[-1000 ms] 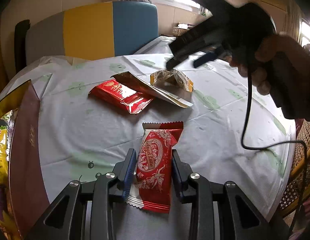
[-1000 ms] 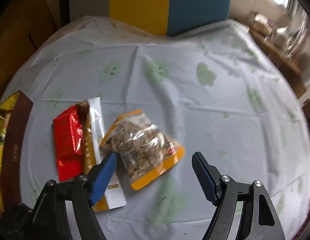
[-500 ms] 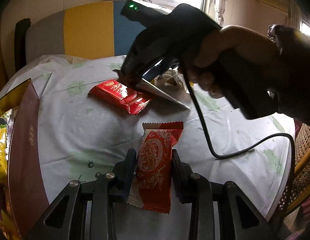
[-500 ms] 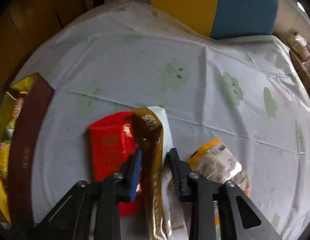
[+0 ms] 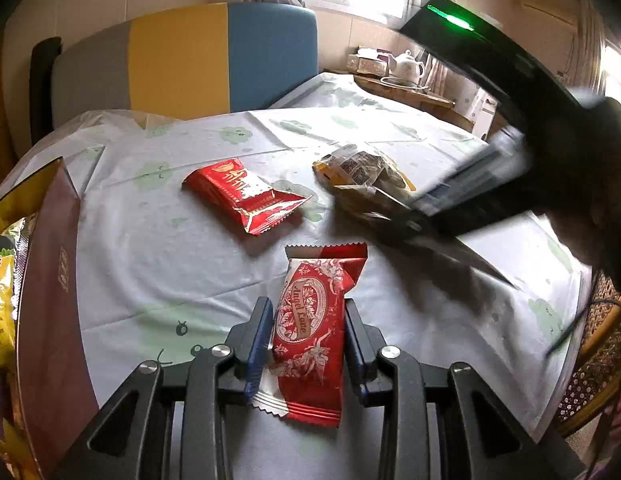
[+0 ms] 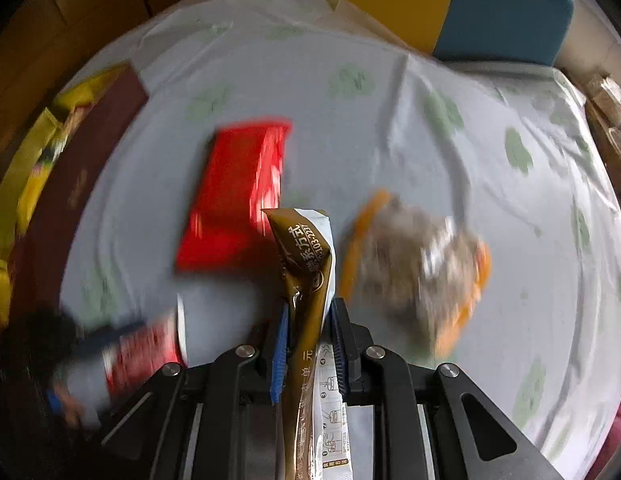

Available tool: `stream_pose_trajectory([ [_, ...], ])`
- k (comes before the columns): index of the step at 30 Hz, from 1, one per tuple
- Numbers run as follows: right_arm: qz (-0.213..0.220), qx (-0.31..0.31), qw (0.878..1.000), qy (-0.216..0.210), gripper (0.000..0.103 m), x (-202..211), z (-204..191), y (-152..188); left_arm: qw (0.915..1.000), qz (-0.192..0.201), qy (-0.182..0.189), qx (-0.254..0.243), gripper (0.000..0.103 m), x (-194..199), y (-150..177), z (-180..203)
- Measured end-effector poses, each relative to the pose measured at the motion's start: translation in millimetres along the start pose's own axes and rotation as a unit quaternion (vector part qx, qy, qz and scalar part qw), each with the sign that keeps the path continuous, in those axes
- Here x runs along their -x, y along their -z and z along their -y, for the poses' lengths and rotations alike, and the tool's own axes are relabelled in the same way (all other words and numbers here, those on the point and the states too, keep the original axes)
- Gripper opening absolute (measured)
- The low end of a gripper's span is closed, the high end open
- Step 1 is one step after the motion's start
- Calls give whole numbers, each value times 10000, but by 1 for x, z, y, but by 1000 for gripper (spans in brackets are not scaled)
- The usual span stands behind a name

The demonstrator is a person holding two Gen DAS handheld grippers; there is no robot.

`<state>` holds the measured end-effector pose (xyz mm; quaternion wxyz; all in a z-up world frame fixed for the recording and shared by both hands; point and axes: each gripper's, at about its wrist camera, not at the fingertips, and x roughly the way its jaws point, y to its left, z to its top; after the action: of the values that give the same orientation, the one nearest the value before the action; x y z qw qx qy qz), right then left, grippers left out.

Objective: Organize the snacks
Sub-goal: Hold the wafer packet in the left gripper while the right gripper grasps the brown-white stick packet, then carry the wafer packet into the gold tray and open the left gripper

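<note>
My left gripper [image 5: 306,318] is shut on a red patterned wafer packet [image 5: 310,328] and holds it just above the tablecloth. My right gripper [image 6: 308,318] is shut on a long brown-and-white sachet [image 6: 306,280] and has it lifted off the table; it also shows blurred in the left wrist view [image 5: 426,212]. A plain red snack packet [image 5: 242,194] lies on the table, also seen in the right wrist view [image 6: 234,196]. A clear orange-edged nut bag [image 5: 362,170] lies to its right, also in the right wrist view [image 6: 418,268].
A maroon-and-yellow box [image 5: 42,280] holding several snack bags stands at the table's left edge, also in the right wrist view [image 6: 70,168]. A grey, yellow and blue chair back [image 5: 182,56] stands behind the round table [image 5: 170,252]. A wicker chair [image 5: 598,368] is at the right.
My right gripper closed on the brown-and-white sachet and lifted it off the table, pulling back to the right. My left gripper still holds the red wafer packet in place.
</note>
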<state>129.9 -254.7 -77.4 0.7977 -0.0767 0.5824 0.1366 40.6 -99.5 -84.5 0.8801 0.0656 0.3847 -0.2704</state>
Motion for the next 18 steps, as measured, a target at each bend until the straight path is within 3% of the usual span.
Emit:
stream_pose_trajectory([
  [3, -29, -84, 10000, 27, 23, 3, 7, 25, 10000, -89, 4, 19, 33, 0, -3, -1],
  [8, 73, -352, 9992, -197, 25, 5, 20, 43, 9980, -351, 222, 467, 30, 9, -19, -9],
  [14, 177, -31, 9998, 41, 25, 4, 8, 51, 9947, 132, 443, 916, 30, 57, -36, -29],
  [18, 242, 192, 9992, 248, 25, 5, -3, 56, 9881, 298, 309, 1476, 30, 84, -45, -66],
])
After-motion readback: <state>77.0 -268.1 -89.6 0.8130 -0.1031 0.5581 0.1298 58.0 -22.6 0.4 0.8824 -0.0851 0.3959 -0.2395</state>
